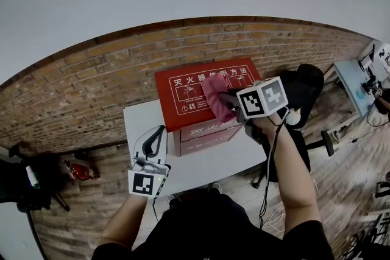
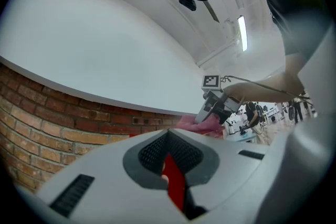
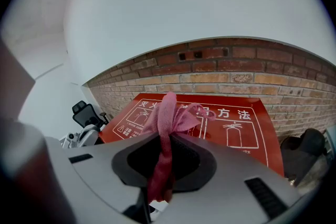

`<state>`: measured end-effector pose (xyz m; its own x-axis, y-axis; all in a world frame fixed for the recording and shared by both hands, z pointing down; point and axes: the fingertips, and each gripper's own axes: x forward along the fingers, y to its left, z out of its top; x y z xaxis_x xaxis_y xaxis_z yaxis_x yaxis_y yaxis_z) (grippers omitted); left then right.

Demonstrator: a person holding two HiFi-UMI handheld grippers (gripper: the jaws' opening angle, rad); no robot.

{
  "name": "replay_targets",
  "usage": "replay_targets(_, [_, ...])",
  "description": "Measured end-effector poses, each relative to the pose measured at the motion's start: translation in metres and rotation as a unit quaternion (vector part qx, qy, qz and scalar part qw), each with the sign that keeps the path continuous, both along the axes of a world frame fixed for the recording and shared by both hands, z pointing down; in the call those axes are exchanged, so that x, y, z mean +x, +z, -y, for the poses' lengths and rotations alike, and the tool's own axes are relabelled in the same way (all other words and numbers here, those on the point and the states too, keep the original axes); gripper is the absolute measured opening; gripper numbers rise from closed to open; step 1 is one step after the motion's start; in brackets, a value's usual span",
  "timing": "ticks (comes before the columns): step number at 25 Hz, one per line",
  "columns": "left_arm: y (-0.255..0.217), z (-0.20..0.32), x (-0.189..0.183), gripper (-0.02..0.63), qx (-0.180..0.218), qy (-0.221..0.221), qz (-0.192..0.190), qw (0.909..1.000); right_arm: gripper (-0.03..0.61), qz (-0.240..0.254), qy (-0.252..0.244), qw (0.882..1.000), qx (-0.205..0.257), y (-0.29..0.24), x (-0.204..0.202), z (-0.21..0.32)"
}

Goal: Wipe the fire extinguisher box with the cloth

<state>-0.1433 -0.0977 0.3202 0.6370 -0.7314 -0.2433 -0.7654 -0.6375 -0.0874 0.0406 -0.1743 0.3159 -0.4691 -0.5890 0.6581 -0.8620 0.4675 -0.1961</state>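
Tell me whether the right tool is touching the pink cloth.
Touching. The right gripper view shows the right tool shut on the pink cloth: the cloth is pinched between its jaws and bunches out past them.

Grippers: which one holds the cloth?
The right gripper: the pink cloth is pinched in its fingers over the red box. The left gripper is shut, empty.

There's a white heading running across the red lid of your fire extinguisher box [image 1: 183, 97]: 灭火器使用方法. In your right gripper view the cloth [image 3: 167, 118] covers its middle and 方法 stays clear. A warning triangle [image 3: 122, 127] sits lower left, but the print beside it is too small to read.
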Motion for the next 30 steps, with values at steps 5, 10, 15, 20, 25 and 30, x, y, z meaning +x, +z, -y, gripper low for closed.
replay_targets(5, [-0.002,-0.001,0.0,0.028,0.003,-0.007,0.002,1.0,0.064,0.006,0.0,1.0,0.0,-0.001,0.011,0.001])
replay_targets(10, [-0.001,-0.001,0.001,0.028,0.006,-0.02,0.008,0.9998,0.064,0.008,-0.002,1.0,0.002,-0.001,0.02,0.003])
replay_targets(15, [-0.001,-0.001,0.001,0.028,0.008,-0.031,0.014,0.9994,0.064,0.009,-0.001,1.0,0.002,-0.001,0.033,0.004])
replay_targets(20, [-0.001,-0.001,0.001,0.028,0.009,-0.04,0.018,0.999,0.064,0.008,0.005,1.0,0.003,0.0,0.05,0.006])
replay_targets(25, [-0.002,-0.001,0.002,0.028,0.009,-0.055,0.022,0.9982,0.064,0.011,0.014,1.0,0.003,-0.001,0.071,0.008])
replay_targets(30, [-0.003,-0.002,0.002,0.028,0.01,-0.066,0.028,0.9974,0.064,0.015,0.017,1.0,0.005,-0.002,0.087,0.007])
